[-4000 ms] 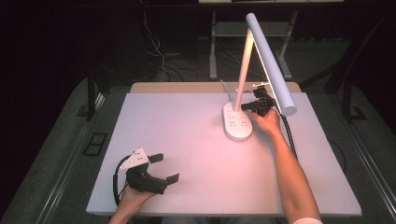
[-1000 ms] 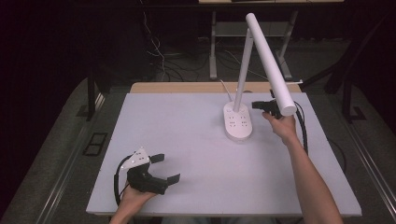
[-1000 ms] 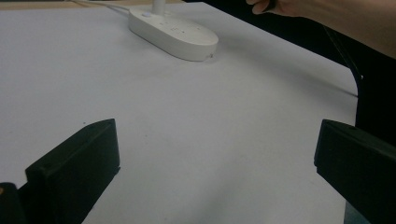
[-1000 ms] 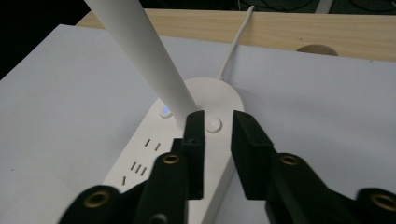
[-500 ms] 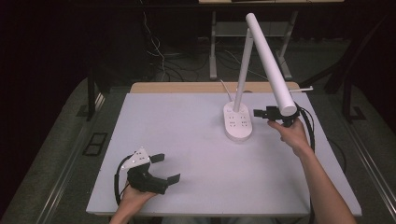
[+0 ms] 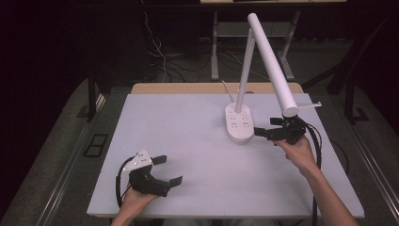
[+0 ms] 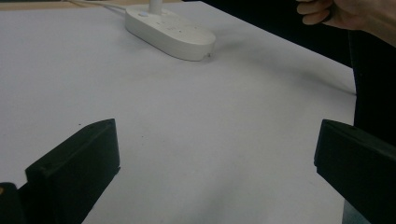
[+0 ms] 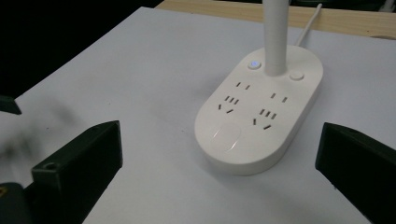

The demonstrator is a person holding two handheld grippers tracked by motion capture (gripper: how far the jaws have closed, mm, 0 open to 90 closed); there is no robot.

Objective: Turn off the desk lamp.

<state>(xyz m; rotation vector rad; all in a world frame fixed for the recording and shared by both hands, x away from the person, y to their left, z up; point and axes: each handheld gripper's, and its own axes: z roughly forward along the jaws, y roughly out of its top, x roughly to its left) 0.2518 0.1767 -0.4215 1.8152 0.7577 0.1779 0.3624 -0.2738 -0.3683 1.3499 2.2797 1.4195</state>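
White plastic makes up the desk lamp (image 6: 263, 66), which stands toward the far right of the worktop (image 6: 188, 141). Its oval base (image 6: 239, 123) carries rows of sockets and buttons, a thin post rises from the far end, and the long tube head slants down to the right.

We hold the right hand-held gripper (image 6: 277, 133) just to the right of the base, under the low end of the tube, with its jaws spread wide and empty. In the right gripper view the base (image 8: 261, 112) lies between the two black jaws but apart from both, the round touch pad nearest us and a small lit button by the post. We judge this aim suits a press on the base or a grip on it.

The left hand-held gripper (image 6: 157, 172) rests at the near left of the worktop, jaws open and holding nothing, well apart from the lamp. We judge it is parked there to leave the right hand free room.
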